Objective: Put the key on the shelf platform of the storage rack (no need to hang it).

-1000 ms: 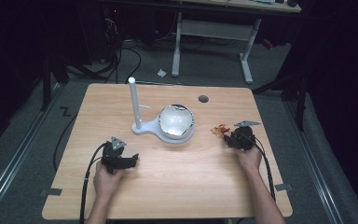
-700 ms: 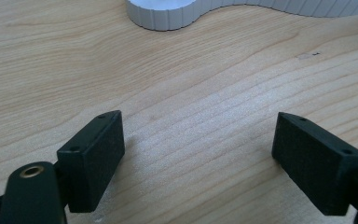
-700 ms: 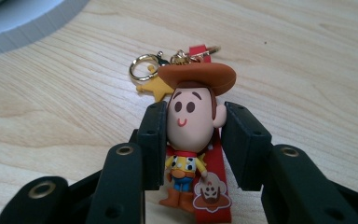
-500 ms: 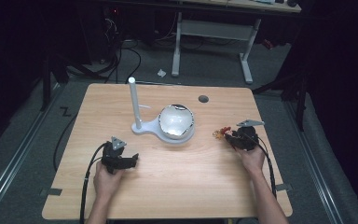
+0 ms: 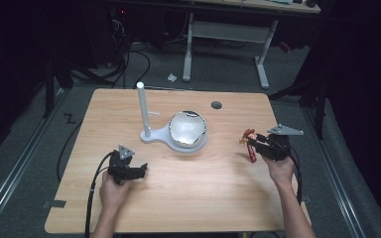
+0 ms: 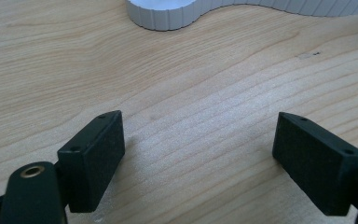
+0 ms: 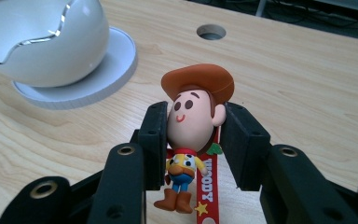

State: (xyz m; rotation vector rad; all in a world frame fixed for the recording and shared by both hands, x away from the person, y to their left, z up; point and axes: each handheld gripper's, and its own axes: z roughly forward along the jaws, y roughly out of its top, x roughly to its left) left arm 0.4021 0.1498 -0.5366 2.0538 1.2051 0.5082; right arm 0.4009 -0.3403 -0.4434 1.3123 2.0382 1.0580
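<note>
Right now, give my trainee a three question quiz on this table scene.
1. True or false: the right gripper is shut on the cowboy figure.
2. What lies between the open left gripper's jaws? A) the figure B) bare table C) the white egg
3. Fill in: the white egg sits on a white stand beside an upright white ____.

Key: 1 true; 2 B; 3 post.
</note>
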